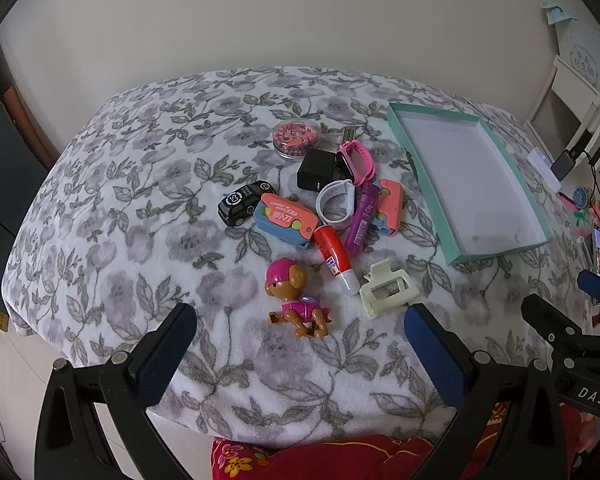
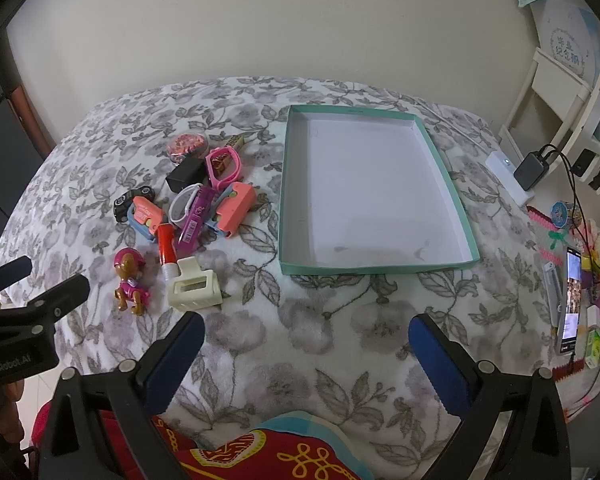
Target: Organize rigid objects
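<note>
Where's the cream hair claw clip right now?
The cream hair claw clip lies on the floral blanket at the pile's near edge, right of the pink puppy figure, touching the red tube's white cap.

A home, likely a child's bedroom. A floral fleece blanket covers the table, with toys at ten o'clock and a white shelf unit and charging smartphone at three o'clock.

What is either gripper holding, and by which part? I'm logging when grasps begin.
Nothing is held. The left gripper and right gripper are both open above the floral blanket, short of the toys and the teal tray.
</note>
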{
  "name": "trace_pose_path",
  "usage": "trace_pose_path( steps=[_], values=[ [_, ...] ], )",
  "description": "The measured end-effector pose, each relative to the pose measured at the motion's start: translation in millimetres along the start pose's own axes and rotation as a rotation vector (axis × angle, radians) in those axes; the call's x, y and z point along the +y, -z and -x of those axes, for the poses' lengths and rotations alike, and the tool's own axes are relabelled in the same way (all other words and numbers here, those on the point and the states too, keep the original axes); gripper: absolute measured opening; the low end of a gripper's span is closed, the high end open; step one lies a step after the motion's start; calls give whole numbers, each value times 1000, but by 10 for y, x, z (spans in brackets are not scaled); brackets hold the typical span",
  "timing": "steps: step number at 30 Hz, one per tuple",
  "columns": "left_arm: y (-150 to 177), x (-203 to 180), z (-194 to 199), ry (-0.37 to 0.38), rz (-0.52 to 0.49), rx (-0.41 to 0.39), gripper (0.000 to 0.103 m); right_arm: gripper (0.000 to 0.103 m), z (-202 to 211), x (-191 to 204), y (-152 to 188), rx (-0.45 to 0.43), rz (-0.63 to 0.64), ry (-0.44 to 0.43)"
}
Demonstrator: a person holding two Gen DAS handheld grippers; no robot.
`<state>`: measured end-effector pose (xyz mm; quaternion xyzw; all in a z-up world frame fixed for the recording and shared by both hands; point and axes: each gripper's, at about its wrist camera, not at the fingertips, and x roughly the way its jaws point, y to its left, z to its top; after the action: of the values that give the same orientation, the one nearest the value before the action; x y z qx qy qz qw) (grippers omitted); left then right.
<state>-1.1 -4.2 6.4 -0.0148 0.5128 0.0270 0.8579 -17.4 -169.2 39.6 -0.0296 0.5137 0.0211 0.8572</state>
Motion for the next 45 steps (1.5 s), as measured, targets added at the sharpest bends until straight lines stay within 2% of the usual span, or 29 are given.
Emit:
trace_pose_path(
  steps=[31, 37, 41, 45],
  values=[
    [3, -11, -13, 2, -3, 1, 103, 103, -2, -7, 1, 5, 0, 3],
    [-65, 109, 26, 12, -2, 7, 103, 103, -11, -33, -4, 6, -1, -2],
    [-279, 332, 222, -38, -21, -63, 103, 103, 28, -19, -56, 11, 7, -1],
    [-499, 584, 403, -176, -71, -176, 103, 103, 97, 6, -217, -2, 11, -13]
  ],
)
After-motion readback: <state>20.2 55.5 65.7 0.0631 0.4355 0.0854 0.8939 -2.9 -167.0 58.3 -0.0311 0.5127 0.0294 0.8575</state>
